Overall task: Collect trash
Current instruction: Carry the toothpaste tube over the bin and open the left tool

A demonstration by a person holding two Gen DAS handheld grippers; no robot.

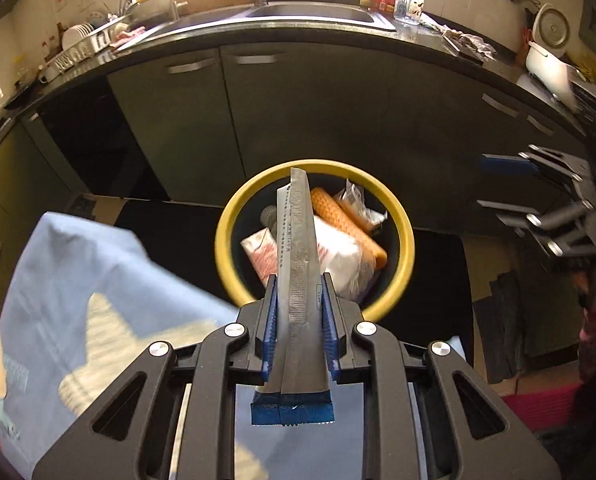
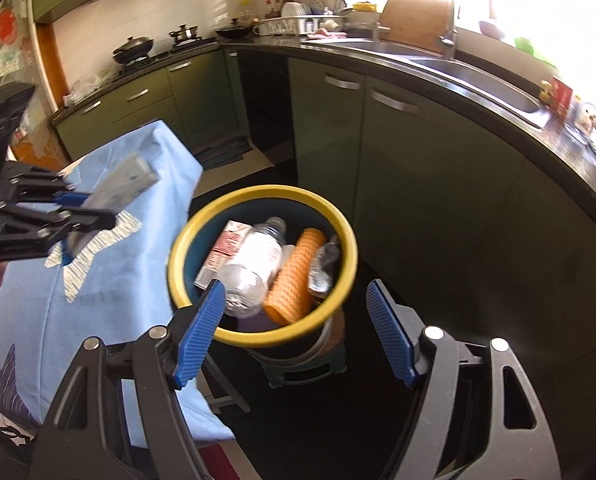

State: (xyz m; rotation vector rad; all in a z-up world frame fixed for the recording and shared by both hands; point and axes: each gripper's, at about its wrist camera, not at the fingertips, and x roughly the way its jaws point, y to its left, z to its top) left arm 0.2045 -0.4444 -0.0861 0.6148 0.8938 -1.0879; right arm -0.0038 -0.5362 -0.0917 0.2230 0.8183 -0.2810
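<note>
Right wrist | bin point(image 2: 338, 236): bottle point(image 2: 249, 264), carton point(image 2: 221, 252), orange roll point(image 2: 293, 280) | right tongs point(image 2: 293, 332) open, empty | left tongs point(image 1: 298, 320) clamp silver packet point(image 1: 300, 264)

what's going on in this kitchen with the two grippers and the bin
A person is collecting trash with a handheld gripper in each hand. The left gripper is shut on a flat silver wrapper, held over the yellow-rimmed bin. The bin already holds a plastic bottle, a carton and an orange roll. The right gripper is open and empty beside the bin.
</note>
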